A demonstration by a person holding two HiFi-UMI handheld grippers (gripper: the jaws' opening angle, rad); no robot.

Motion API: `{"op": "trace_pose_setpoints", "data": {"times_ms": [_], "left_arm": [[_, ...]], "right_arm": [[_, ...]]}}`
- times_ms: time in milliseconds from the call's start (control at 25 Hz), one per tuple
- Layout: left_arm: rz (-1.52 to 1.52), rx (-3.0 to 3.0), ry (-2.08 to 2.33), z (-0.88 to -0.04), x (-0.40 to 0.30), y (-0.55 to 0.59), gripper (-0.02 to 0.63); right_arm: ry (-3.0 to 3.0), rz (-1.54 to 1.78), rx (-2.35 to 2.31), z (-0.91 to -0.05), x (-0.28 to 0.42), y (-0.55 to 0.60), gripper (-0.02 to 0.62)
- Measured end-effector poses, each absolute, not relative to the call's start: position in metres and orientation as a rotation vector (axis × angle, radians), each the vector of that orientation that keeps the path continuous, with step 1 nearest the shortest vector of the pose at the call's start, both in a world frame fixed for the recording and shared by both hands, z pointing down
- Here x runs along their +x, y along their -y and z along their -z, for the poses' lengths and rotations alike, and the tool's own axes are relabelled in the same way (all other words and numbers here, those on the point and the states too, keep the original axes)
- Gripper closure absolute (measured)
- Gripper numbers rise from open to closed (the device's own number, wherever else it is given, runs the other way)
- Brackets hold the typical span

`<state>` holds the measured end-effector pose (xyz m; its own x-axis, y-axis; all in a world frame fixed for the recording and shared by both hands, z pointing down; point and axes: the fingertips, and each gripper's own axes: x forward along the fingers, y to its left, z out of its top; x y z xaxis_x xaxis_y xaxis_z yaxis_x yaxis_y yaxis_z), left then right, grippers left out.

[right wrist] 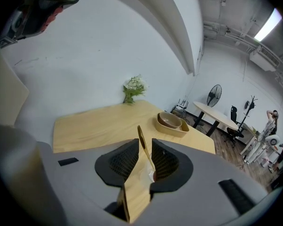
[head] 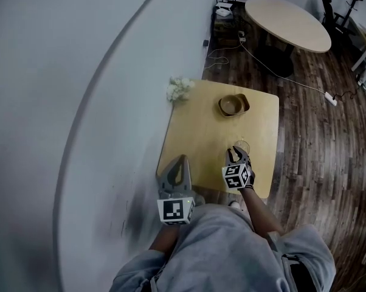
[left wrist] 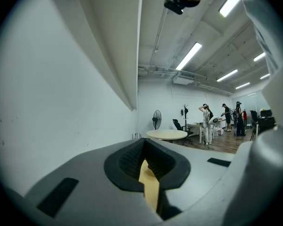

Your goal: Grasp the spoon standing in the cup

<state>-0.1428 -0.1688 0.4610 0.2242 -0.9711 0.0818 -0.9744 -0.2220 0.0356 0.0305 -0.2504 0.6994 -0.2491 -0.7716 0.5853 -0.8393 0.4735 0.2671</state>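
Right tongs [right wrist: 144, 145] parted around the spoon [right wrist: 141, 136].
Spoon upright in cup [head: 242, 145] near right edge of desk [head: 198, 126], between the open pads; left tongs [head: 182, 160] closed, empty, at near left edge.

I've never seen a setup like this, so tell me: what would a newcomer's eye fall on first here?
A wooden spoon stands between the parted jaws of the right hand-held gripper, in the clear cup near the front edge of the wooden table. Farther back sit a wooden bowl and, at the corner by the wall, a small bunch of flowers.
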Motion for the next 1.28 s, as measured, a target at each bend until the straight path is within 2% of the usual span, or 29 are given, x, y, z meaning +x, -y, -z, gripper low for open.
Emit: {"op": "trace_pose_setpoints", "data": {"times_ms": [240,480,1280], "left_arm": [[-0.068,2.376,1.929,-0.462,-0.148,0.169,0.604],[-0.065,2.378,1.924,-0.456,-0.143,0.168,0.604],[-0.035,2.448,1.812,-0.459,-0.105,0.173,0.604]], "right_arm": [[2.036,-0.132,1.342,-0.701,0.034,0.255,0.570],[2.049,-0.102,1.380,-0.685,0.041,0.253,0.591],[2.223,-0.090,1.620,-0.587,0.074,0.240,0.592]]}}
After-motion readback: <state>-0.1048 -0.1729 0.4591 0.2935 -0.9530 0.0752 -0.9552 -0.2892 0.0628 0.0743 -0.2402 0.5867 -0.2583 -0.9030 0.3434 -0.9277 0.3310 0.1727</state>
